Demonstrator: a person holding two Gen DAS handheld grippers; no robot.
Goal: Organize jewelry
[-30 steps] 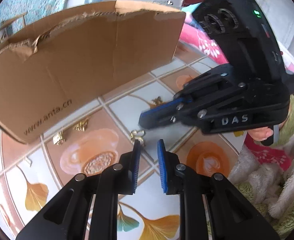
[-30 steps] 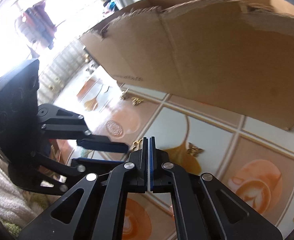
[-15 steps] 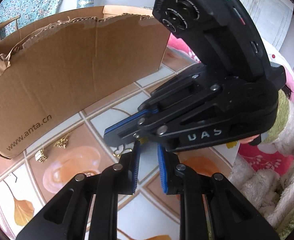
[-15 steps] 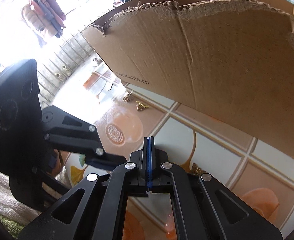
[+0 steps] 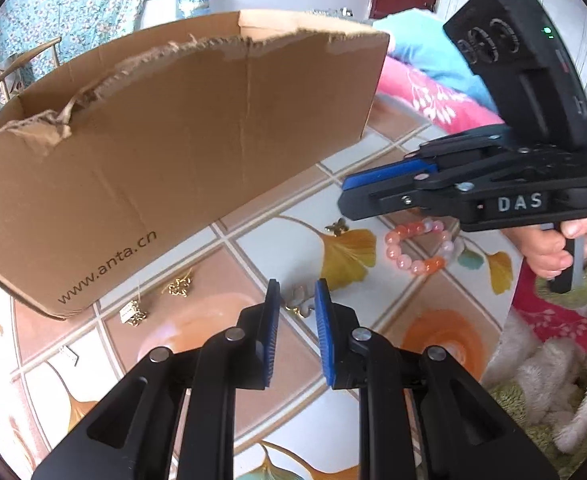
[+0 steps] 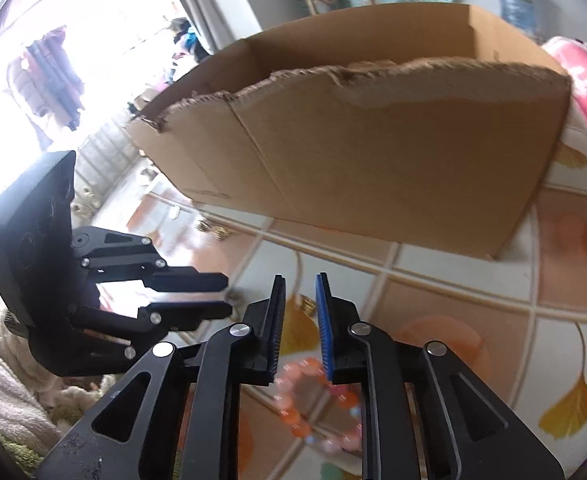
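The bead bracelet lay flat on the patterned desk, just below the right claw in the left wrist view and under that claw's fingers in its own view, where it was blurred. It looked light, a ring of smooth round beads, likely strung on elastic: the beads would be slippery and roll between the pads, so pinching across 1 side of the loop seemed a better hold than closing on a single bead.

The small gold pieces, 1 between the left claw's fingertips, 1 on a yellow leaf print and 2 near the cardboard box, looked tiny and thin, hard to lift off a flat surface.

The right claw's jaws had just been opening and stood narrowly apart with nothing between them. The left claw was also narrowly parted, gripping nothing.

The box stood open-topped with a torn front rim; its contents could not be seen.
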